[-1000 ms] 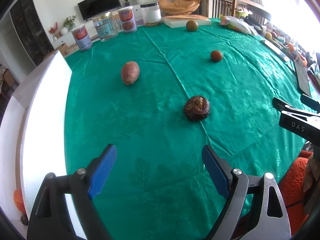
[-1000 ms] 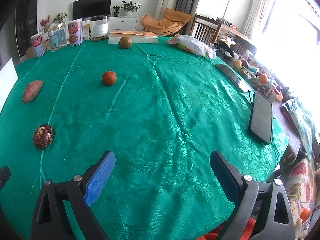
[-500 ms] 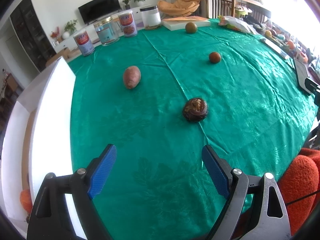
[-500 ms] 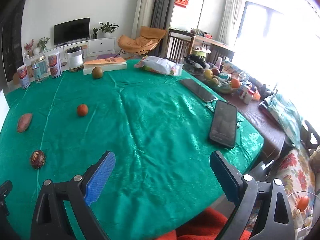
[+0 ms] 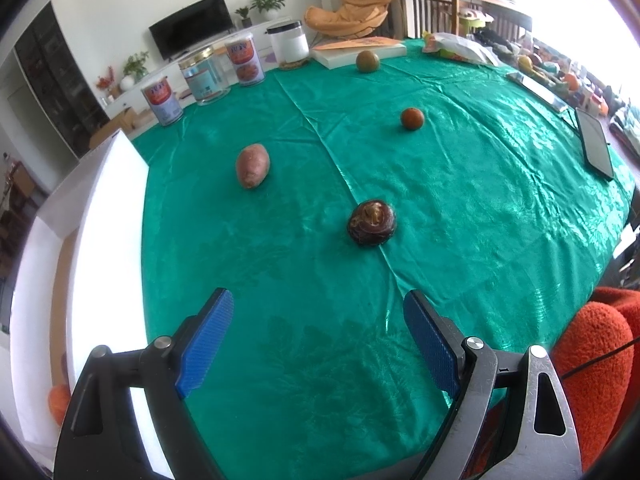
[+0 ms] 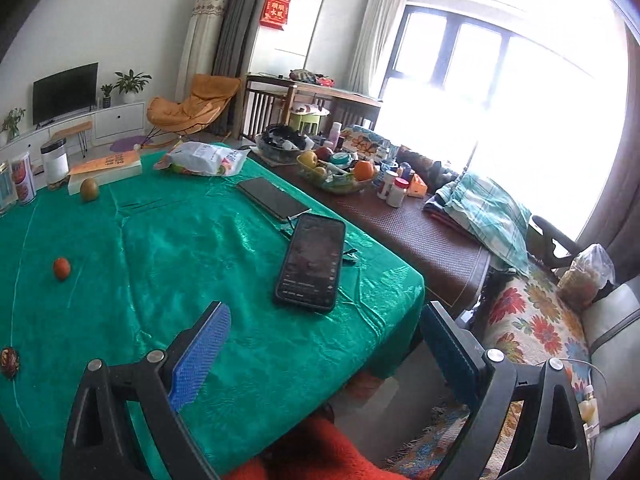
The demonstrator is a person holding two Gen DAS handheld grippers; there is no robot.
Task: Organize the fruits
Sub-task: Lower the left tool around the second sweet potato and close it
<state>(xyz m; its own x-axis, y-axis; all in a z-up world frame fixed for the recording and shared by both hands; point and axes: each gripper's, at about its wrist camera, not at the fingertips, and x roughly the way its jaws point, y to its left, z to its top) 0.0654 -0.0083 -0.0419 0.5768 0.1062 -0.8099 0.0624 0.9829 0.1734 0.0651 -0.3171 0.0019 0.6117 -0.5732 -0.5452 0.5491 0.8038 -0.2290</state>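
Observation:
Loose produce lies on the green tablecloth. A dark brown round fruit sits nearest, ahead of my left gripper, which is open and empty above the cloth. A reddish sweet potato lies further left, a small orange fruit further right, and a green-brown round fruit at the far edge. My right gripper is open and empty over the table's near right corner. In the right wrist view the orange fruit, the green-brown fruit and the dark fruit lie far left.
A white foam box borders the table's left side. Tins and jars and a flat box stand at the far edge. Two phones lie near the right edge. A cluttered brown side table and a floral sofa stand beyond.
My right gripper rose and swung right, from facing the table's middle to its right corner, side table and window. It has left the left wrist view. The left gripper kept still.

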